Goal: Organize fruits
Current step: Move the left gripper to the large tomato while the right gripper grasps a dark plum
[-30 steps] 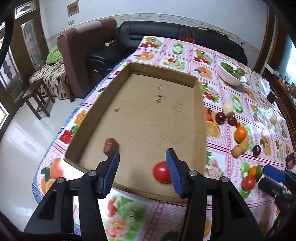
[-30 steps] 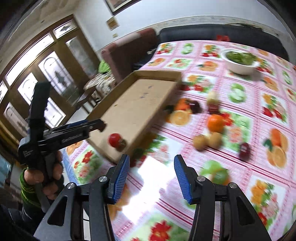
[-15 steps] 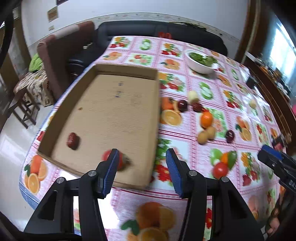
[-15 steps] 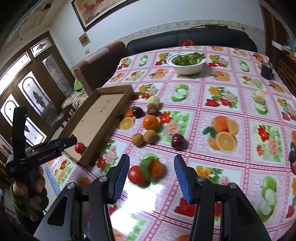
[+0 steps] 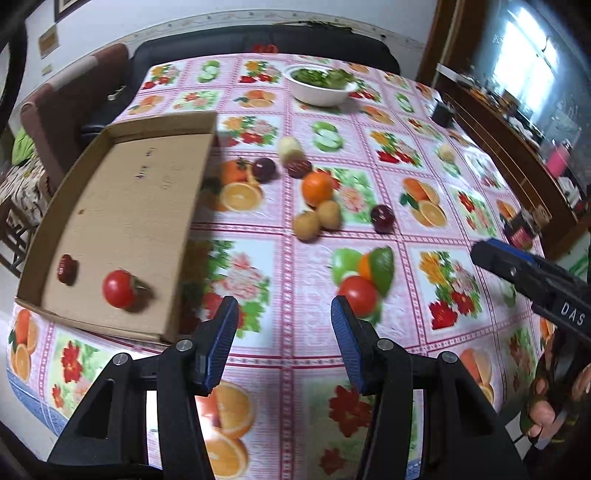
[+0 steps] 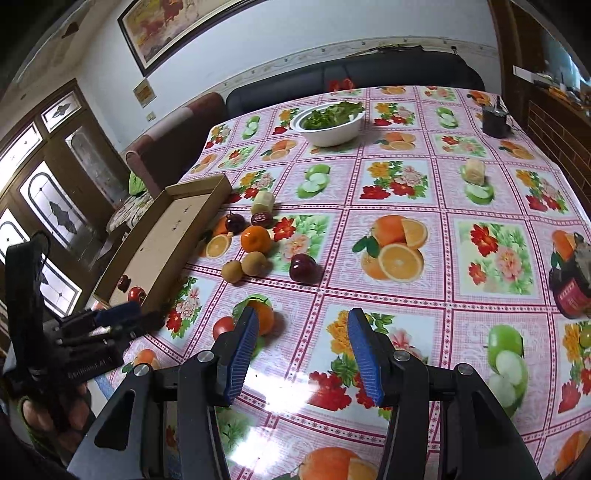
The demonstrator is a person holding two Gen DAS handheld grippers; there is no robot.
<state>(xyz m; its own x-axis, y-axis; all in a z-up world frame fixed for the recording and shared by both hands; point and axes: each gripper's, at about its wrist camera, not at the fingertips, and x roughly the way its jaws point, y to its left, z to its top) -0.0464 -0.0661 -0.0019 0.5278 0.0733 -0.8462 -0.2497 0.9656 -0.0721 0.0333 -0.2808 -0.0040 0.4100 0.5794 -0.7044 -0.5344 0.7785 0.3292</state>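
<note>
Both your grippers' jaws are spread and empty; the loose tomato (image 5: pixel 357 295) ahead is smooth, soft: pinch its middle gently.

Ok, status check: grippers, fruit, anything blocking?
Left gripper and right gripper open, empty. Tomato and a dark red fruit in cardboard tray; second tomato loose on tablecloth. Nothing blocking.

White bowl of greens (image 6: pixel 330 125) at far end of counter (image 6: pixel 436 295), fruit-print pink cloth. Dark cup (image 6: pixel 496 121) far right corner. Red-labelled jar (image 6: pixel 571 291) at right edge. Black sofa (image 6: pixel 388 74) behind, framed painting (image 6: pixel 184 26) on wall.
</note>
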